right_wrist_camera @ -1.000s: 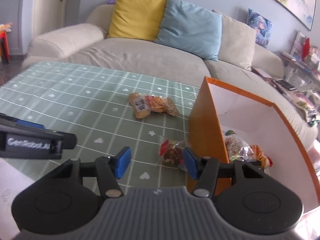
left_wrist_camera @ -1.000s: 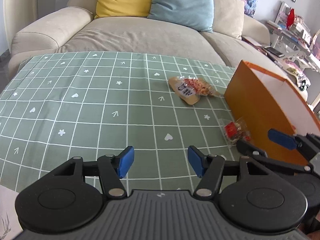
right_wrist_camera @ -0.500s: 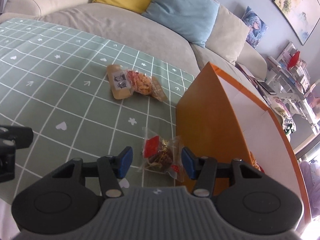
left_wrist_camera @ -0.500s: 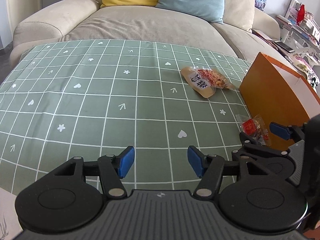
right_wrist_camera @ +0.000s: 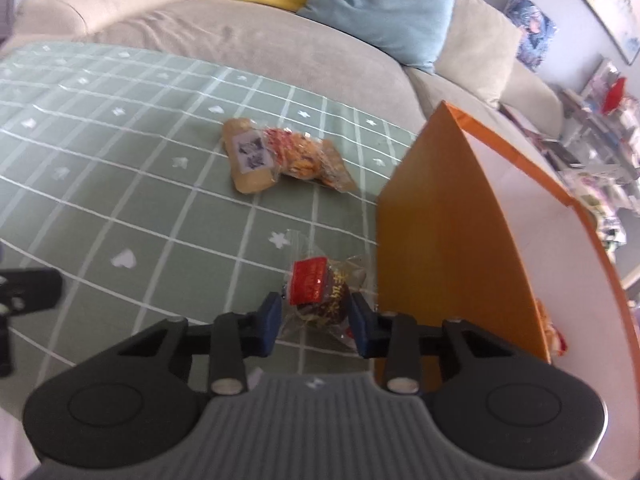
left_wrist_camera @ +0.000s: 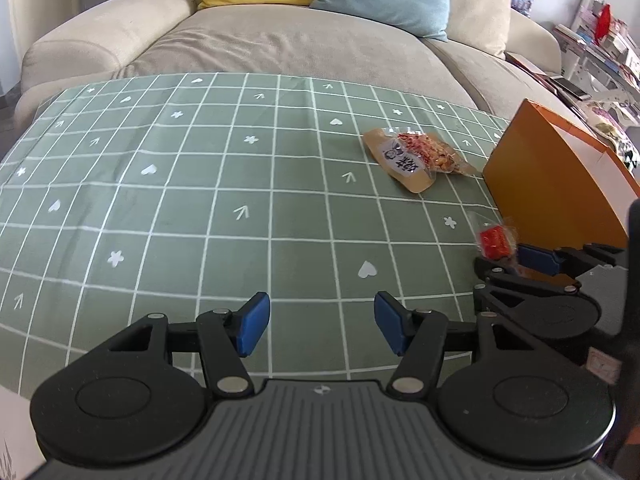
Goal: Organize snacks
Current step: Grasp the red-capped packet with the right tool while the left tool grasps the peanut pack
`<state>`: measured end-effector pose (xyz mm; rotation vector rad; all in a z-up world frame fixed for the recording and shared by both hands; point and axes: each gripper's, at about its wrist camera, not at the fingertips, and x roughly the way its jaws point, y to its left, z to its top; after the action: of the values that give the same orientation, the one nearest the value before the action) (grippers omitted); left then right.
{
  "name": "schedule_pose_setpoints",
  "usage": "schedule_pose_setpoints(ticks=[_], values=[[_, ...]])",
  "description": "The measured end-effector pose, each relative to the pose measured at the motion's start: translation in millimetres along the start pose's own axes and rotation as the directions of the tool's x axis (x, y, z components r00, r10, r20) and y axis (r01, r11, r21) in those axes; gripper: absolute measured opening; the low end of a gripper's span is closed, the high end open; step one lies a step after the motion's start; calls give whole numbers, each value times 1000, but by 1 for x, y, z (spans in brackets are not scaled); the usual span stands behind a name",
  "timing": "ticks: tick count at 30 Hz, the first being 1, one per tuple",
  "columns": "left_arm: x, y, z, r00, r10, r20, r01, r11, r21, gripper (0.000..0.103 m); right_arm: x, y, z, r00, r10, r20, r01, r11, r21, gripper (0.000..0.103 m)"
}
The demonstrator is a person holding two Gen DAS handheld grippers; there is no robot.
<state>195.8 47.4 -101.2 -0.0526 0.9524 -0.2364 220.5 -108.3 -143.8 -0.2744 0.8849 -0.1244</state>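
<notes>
The right gripper (right_wrist_camera: 314, 322) has just been closing its blue-padded jaws around a small clear-wrapped snack packet with a red label (right_wrist_camera: 320, 298). The packet sits between the pads; the crinkly wrapper seems to meet them, but the blur leaves it unclear whether they press yet. I judge the step in hand to be the pick-up of this packet, for dropping into the orange cardboard box with a white inside (right_wrist_camera: 436, 232), whose wall stands just right of the jaws, almost touching the right pad.

To do it well, the pads should finish closing on the dark, firm bulk of the snack rather than on loose film alone, which would likely slip. The lift should go straight up before swinging right, so the right finger does not nudge the box wall.

The left gripper (left_wrist_camera: 322, 330) hangs wide apart and empty over the green checked tablecloth (left_wrist_camera: 160, 208). A second snack, a tan and clear pouch with orange-red pieces (left_wrist_camera: 412, 158), lies well ahead of both claws, near the box corner.

The right wrist view looks over the box wall and shows a bit of a wrapped snack already inside; the left view shows only the orange outside. The left view, in turn, shows the right claw from the side, low at the cloth with the red label poking up ahead of its pads.
</notes>
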Motion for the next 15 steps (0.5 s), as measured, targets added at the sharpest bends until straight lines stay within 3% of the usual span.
schedule_pose_setpoints(ticks=[4, 12, 15], values=[[4, -6, 12, 999, -39, 10, 39, 999, 35, 67, -3, -10, 9, 991, 136, 7, -136, 990, 28, 30], [21, -25, 50, 992, -115, 46, 104, 977, 185, 67, -1, -39, 39, 973, 233, 1, -230, 962, 145, 30], [30, -26, 66, 990, -131, 50, 118, 971, 206, 70, 1, -47, 50, 973, 229, -19, -221, 958, 185, 30]])
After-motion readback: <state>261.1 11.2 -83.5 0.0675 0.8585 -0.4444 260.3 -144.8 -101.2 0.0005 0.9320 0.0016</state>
